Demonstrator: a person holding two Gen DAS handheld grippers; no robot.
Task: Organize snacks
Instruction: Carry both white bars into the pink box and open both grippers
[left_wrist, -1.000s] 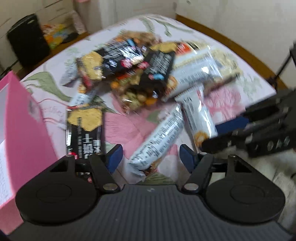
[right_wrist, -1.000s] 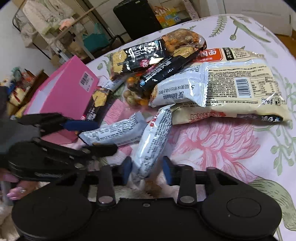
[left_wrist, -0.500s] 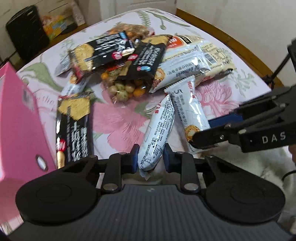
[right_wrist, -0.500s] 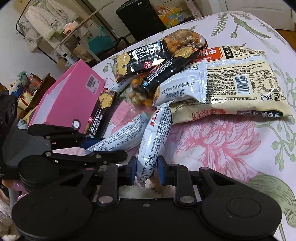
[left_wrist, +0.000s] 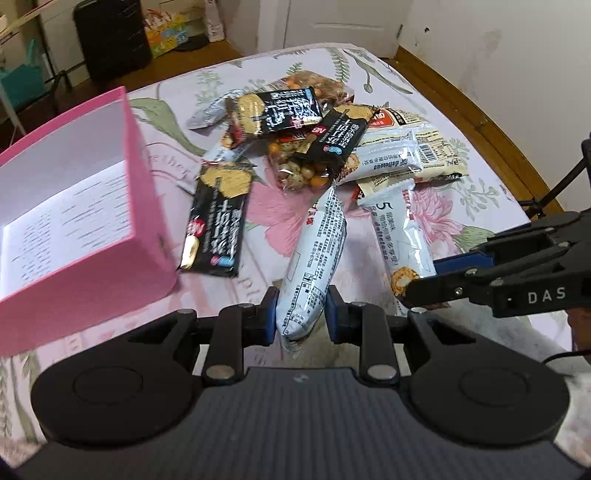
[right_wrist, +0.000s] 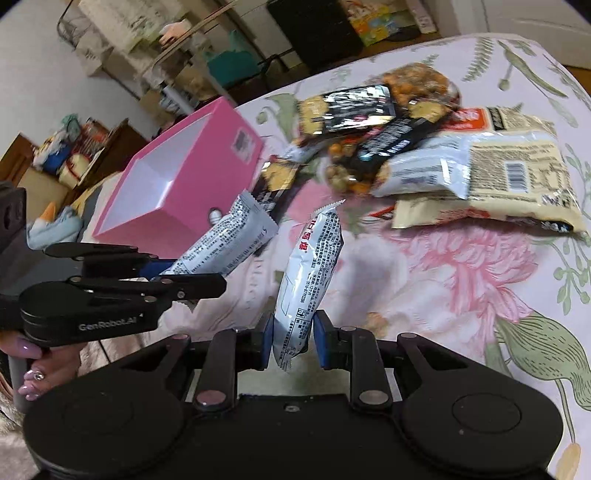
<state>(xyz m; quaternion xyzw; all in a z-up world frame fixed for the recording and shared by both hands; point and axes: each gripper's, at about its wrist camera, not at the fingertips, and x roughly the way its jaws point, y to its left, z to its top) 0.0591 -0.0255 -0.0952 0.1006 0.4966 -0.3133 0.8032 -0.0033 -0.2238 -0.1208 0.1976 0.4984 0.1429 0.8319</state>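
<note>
My left gripper is shut on a white snack bar, lifted off the flowered cloth. My right gripper is shut on a second white snack bar, also lifted. In the left wrist view the right gripper holds its bar at the right. In the right wrist view the left gripper holds its bar at the left, near the open pink box. The pink box stands left of the snack pile.
The pile holds black cracker packs, a clear bag of coated nuts, a white bar and a large beige packet. The table's wooden edge runs along the right. A black case and shelves stand beyond.
The left gripper closed on its bar. Both grippers lifted their bars off the cloth and pulled back from the pile; the pink box shows more fully.
</note>
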